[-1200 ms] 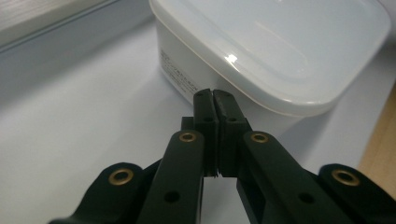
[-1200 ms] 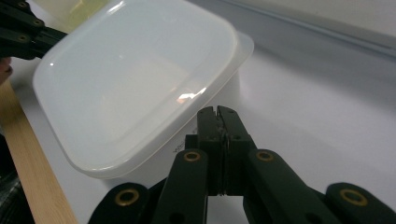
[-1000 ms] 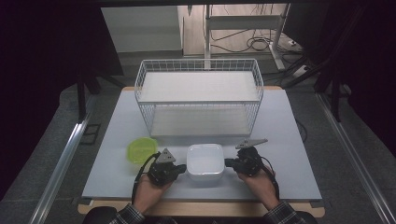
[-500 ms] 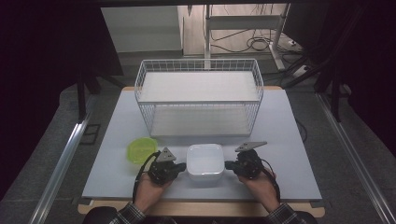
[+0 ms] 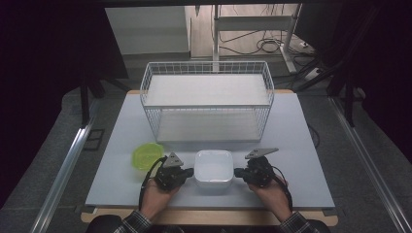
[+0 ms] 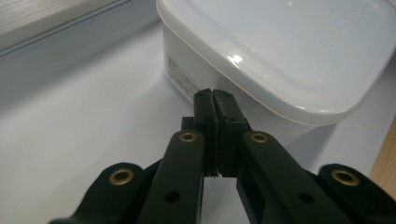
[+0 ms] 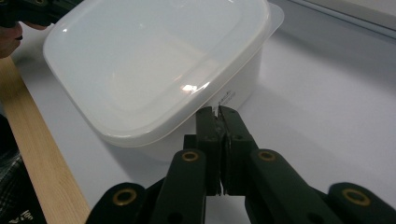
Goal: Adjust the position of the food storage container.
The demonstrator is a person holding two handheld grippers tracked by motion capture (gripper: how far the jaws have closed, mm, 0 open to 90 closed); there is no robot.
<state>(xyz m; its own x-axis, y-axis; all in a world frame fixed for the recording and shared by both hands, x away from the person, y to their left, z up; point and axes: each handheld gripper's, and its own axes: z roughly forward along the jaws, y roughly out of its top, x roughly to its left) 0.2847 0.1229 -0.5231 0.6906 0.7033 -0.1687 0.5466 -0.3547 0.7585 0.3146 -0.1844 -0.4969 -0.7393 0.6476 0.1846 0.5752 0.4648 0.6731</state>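
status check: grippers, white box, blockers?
Left gripper and right gripper shut, flanking the lidded white container. Container on table, ungripped. Wire basket behind, green bowl left.

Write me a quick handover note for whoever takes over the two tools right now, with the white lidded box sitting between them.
Left tool: jaws shut, empty, tip up against the left side wall of the white lidded box.
Right tool: jaws shut, empty, tip at the box's right side wall.
Things: the box stands on the table near the front edge, lid on. A green bowl sits just to its left. The wire basket stands behind, with nothing in it.
Done: both tools are placed on either side of the box.
Left: the box is not lifted or moved yet; the likely next step is to press in from both sides and carry it.
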